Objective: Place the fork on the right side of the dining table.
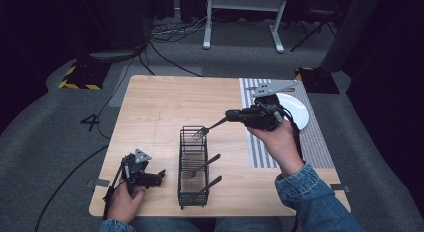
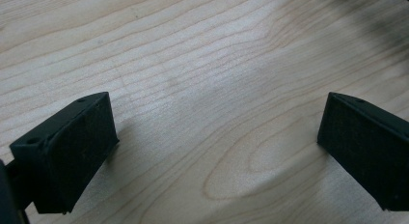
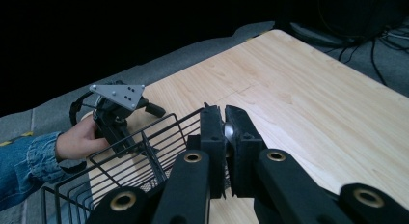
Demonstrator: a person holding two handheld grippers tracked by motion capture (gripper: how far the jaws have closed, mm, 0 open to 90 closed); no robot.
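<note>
Two forks [image 1: 202, 168] are already laid in the wire basket [image 1: 193, 192], a third fork [image 1: 206, 129] is pinched above it by the right gripper [image 1: 231, 115], and the left gripper [image 1: 161, 175] is held spread and empty.

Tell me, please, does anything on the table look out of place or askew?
Nothing looks spilled or damaged. The right gripper holds a dark metal fork above the black wire basket, where two more utensils lean at a slant. The left gripper rests open on the wooden table. The white plate sits on the striped mat.
</note>
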